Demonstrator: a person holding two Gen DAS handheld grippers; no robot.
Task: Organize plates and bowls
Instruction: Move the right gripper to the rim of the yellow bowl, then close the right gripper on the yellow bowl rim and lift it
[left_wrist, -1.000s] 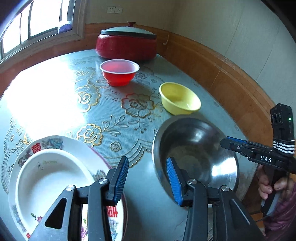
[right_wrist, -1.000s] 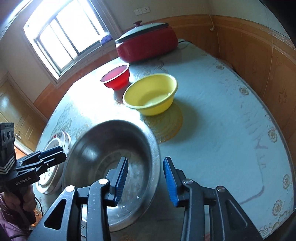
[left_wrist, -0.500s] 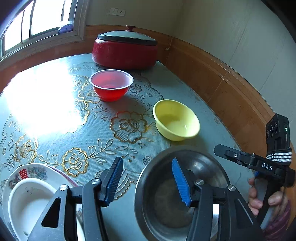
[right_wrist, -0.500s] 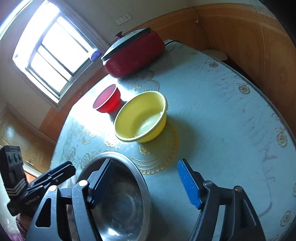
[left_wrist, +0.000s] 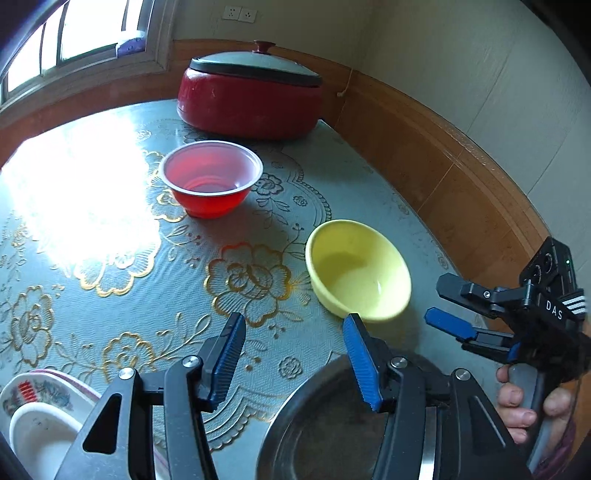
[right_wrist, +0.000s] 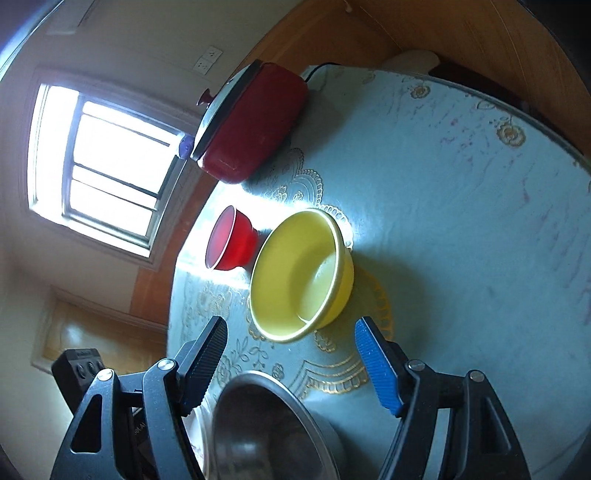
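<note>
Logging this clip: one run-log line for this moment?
left gripper: open, empty | right gripper: open, facing yellow bowl | steel bowl: on table

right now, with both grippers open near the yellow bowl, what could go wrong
The right gripper is tilted as it nears the yellow bowl; a pinch on the smooth rim could slip or tip it. The steel bowl sits close beneath the left gripper, so a low sweep might knock it toward the stacked plates.

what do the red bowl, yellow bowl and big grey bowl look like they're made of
Red bowl: thin translucent plastic, likely; light glows through its wall.
Yellow bowl: opaque, smooth and glossy, plastic or melamine perhaps; hard to say.
Grey bowl: metal, probably stainless steel, with dull mirror-like reflections.
</note>
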